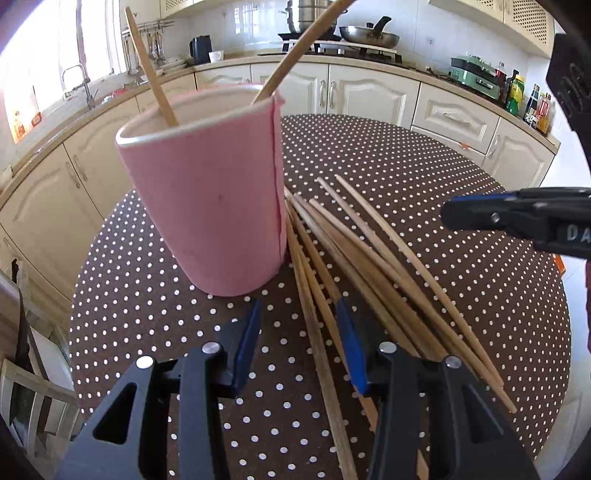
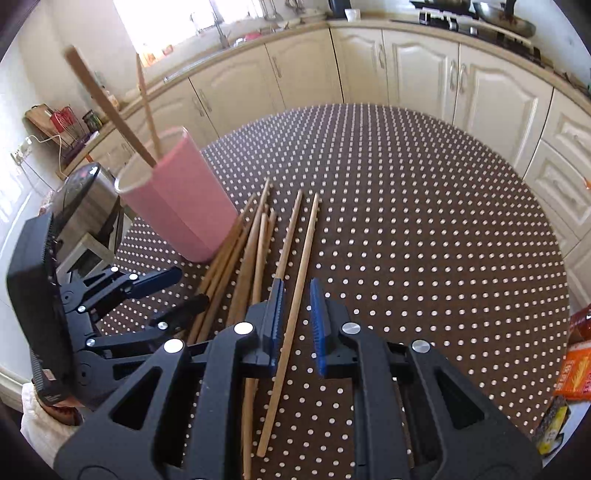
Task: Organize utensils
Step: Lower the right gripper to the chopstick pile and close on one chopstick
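Observation:
A pink cup [image 1: 207, 221] [image 2: 177, 206] stands on the brown dotted table [image 1: 406, 155] [image 2: 406, 221] with two wooden chopsticks [image 1: 147, 62] [image 2: 107, 107] leaning in it. Several loose chopsticks [image 1: 369, 266] [image 2: 243, 251] lie fanned on the cloth just right of the cup. My left gripper [image 1: 298, 306] [image 2: 192, 286] is open low over the pile's left side, near the cup's base, with chopsticks lying under the gap. My right gripper [image 2: 296, 288] [image 1: 448, 214] is narrowly open astride the rightmost chopstick [image 2: 295, 306]; its pads do not touch it.
Cream cabinets and a counter with a kettle [image 1: 201, 48], pans [image 1: 369, 35] and bottles [image 1: 517, 88] curve behind the table. A steel appliance [image 2: 85, 199] stands left of the cup. Orange packets [image 2: 576, 369] sit past the table's right edge.

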`<state>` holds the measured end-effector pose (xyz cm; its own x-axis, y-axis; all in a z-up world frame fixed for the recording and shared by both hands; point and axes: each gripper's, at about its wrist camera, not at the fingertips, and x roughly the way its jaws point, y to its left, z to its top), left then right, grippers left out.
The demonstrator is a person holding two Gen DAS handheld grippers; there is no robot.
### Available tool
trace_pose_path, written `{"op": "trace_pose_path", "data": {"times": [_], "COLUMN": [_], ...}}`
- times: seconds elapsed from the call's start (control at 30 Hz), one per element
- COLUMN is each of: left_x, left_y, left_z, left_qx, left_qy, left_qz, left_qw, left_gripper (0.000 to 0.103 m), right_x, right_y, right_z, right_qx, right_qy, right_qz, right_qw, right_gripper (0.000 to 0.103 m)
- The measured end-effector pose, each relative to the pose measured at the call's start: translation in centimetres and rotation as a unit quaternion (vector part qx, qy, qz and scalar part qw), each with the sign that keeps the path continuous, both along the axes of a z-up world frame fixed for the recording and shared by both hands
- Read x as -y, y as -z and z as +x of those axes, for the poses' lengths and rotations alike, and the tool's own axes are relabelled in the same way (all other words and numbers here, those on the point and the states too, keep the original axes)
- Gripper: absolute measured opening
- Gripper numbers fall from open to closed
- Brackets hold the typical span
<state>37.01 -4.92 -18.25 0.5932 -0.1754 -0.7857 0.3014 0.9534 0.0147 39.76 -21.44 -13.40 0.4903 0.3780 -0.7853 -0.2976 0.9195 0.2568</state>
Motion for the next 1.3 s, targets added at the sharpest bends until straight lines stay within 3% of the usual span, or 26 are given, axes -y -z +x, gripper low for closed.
{"op": "trace_pose_path", "data": {"times": [0.1,0.17,0.27,0.7,0.83,1.13,1.23,1.3], "left_x": [-0.2,-0.4,-0.4,-2.0,-2.8,-2.1,-0.5,0.1], "left_y": [0.1,0.2,0.1,-0.1,0.0,-0.1,-0.4,-0.5], "left_z": [0.5,0.6,0.8,1.3,1.5,1.6,2.3,2.4], "left_qx": [-0.005,-0.01,-0.015,-0.04,-0.051,-0.049,-0.049,-0.053], "left_qy": [0.004,0.012,0.021,-0.002,-0.007,-0.017,-0.022,-0.024], "left_qz": [-0.016,-0.031,-0.043,-0.056,-0.065,-0.025,-0.004,-0.012], "left_qw": [0.9998,0.9994,0.9987,0.9977,0.9966,0.9984,0.9986,0.9983], "left_gripper": [0.039,0.027,0.018,0.017,0.017,0.017,0.007,0.007], "right_x": [-0.5,-0.7,-1.2,-5.5,-5.6,-5.5,-5.9,-6.1], "right_y": [1.1,1.9,2.7,2.9,2.8,2.8,2.8,2.9], "right_z": [0.9,1.7,2.8,5.4,5.5,6.0,6.2,6.1], "right_qx": [-0.02,-0.035,-0.055,-0.059,-0.063,-0.072,-0.075,-0.073], "right_qy": [-0.004,-0.004,-0.006,-0.006,-0.008,-0.016,-0.022,-0.023], "right_qz": [-0.003,-0.002,0.002,-0.065,-0.064,-0.08,-0.094,-0.105], "right_qw": [1.0,0.999,0.998,0.996,0.996,0.994,0.992,0.992], "right_gripper": [0.015,0.015,0.015,0.015,0.015,0.015,0.013,0.009]}}
